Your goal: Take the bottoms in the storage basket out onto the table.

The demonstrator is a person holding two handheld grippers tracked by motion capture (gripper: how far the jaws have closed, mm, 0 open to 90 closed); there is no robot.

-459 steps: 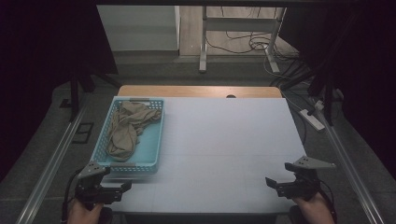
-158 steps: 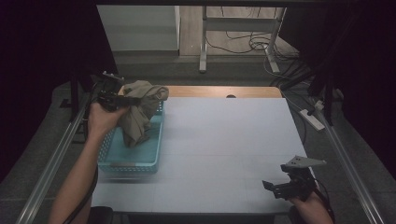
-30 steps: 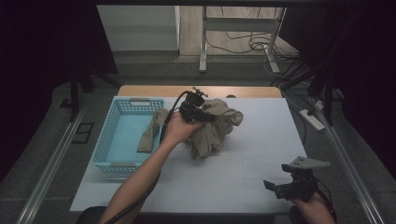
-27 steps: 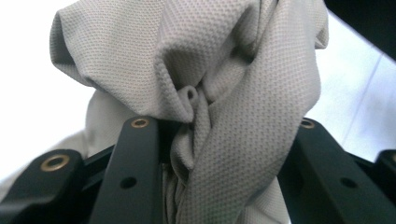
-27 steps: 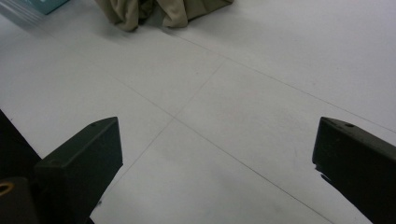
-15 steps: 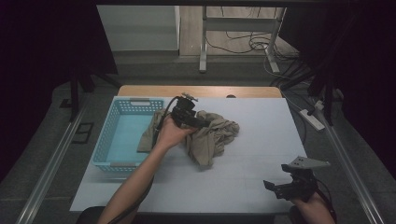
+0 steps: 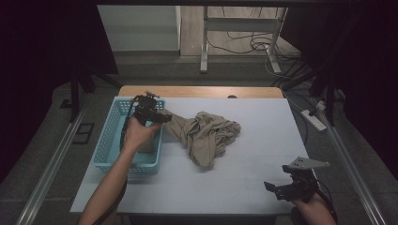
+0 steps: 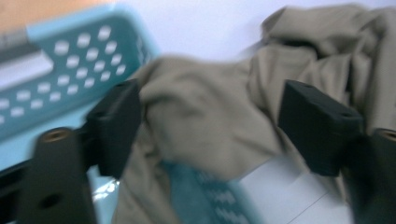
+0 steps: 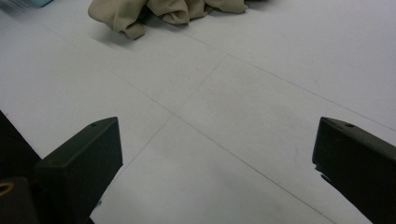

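A beige garment is spread from the basket onto the white table, with both grippers' jaws apart.

The white table is seen carrying everything. The light blue basket is set along its left edge. The crumpled beige garment is piled near the middle of the table, and one end of it is draped over the basket's right rim. The left gripper is held over that rim; its jaws have just been closing after a wider opening, yet they are seen well apart in the left gripper view, the cloth lying between them without being pinched. The right gripper is held near the table's front right corner, its jaws wide with only bare table between them.
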